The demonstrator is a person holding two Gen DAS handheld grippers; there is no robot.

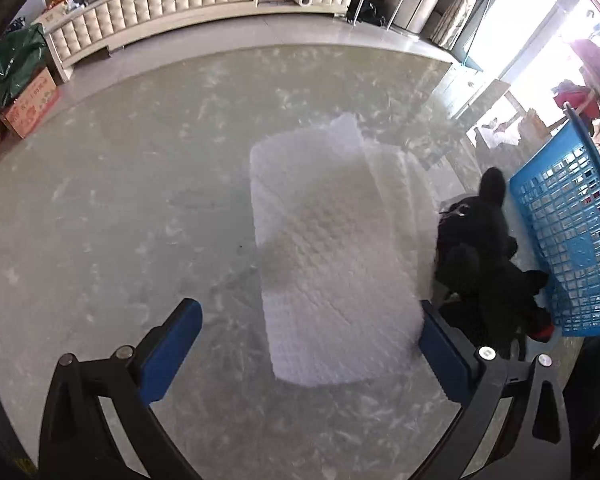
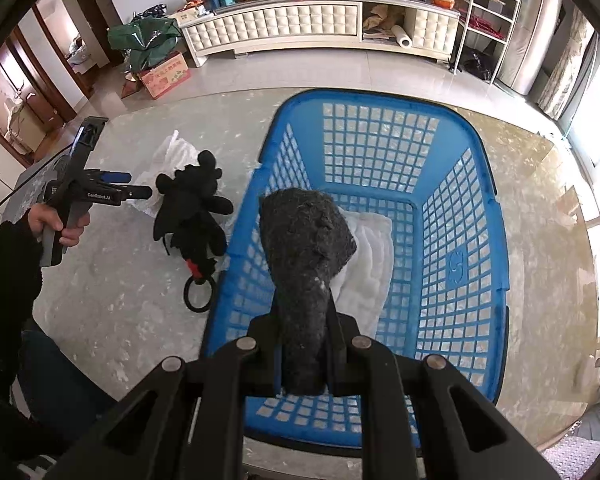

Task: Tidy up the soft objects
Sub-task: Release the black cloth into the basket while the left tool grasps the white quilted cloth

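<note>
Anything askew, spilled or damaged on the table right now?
Nothing spilled or damaged. The black plush toy lies sprawled on the table beside the blue basket, partly over the edge of the white towel. Both are still outside. A second white cloth lies in the basket, and the right gripper holds a dark fuzzy cloth above it.

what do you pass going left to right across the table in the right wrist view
left gripper → black plush toy → blue basket, where the right gripper holds a dark grey fuzzy item over a white folded cloth

Daylight floods in from blown-out windows [image 1: 540, 20] at right, both views sharp centrally, bent and black-rimmed at edges
</note>
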